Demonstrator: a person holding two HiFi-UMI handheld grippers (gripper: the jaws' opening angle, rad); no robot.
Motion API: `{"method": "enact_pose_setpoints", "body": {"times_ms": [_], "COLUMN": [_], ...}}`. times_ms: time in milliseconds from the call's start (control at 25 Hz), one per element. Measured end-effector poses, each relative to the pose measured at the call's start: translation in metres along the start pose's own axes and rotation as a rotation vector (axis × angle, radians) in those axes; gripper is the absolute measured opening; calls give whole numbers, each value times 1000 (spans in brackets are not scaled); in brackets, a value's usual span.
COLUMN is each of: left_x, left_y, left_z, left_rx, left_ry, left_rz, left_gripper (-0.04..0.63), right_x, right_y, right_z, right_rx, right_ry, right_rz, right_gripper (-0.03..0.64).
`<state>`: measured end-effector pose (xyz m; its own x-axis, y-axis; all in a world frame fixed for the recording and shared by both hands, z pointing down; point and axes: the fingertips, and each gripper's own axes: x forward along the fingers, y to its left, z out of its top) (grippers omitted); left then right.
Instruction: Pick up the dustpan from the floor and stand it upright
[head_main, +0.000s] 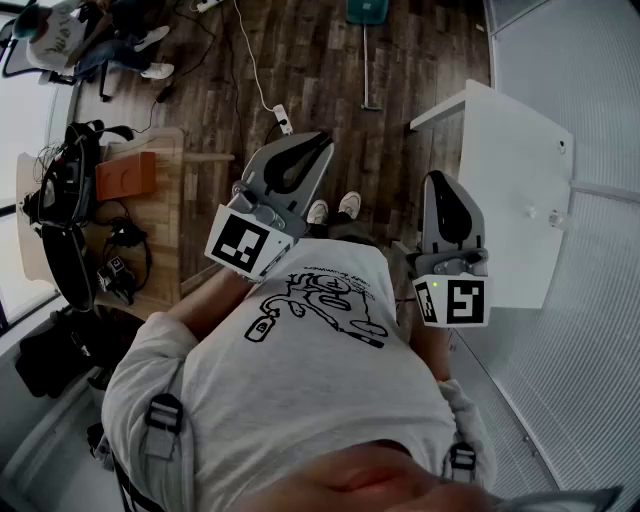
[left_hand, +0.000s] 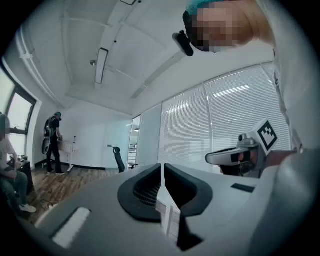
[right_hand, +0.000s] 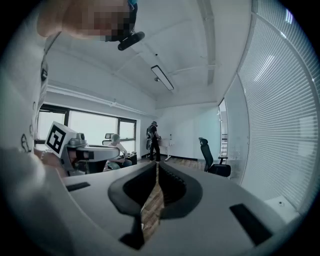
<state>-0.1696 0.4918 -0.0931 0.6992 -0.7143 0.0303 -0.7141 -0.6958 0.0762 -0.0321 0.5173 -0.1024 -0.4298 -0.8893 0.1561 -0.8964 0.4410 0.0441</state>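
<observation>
— what are the two grippers doing?
— left gripper (head_main: 318, 143): fingers (left_hand: 142, 190) pressed together, holding nothing. right gripper (head_main: 441, 183): the same, closed on air.
— and the dustpan?
— one dustpan (head_main: 366, 10), lying on the wood floor (head_main: 320, 60) beyond the person's shoes (head_main: 335, 208), well apart from both grippers, left of the white worktop (head_main: 520, 170).

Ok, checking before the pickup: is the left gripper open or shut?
Shut: on the left gripper the jaws meet, nothing between.

Grey printed T-shirt (head_main: 300, 375), white shoes (head_main: 333, 208), black straps (head_main: 163, 425)
</observation>
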Motion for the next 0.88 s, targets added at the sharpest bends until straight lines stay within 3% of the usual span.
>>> {"method": "enact_pose_setpoints", "body": {"times_ms": [360, 880], "left_x": [5, 94], "left_y": [11, 46], "left_z": [1, 2], "left_rx": [3, 1], "left_ry": [-3, 11], "left_rz": [-20, -4], "left_gripper": [21, 21], "right_x": [12, 79], "right_y": [2, -71], "right_z": [2, 2], "right_rx": [9, 20], "right_ry": [-19, -11], "right_rz": [-13, 14], "right_gripper": [15, 15]}}
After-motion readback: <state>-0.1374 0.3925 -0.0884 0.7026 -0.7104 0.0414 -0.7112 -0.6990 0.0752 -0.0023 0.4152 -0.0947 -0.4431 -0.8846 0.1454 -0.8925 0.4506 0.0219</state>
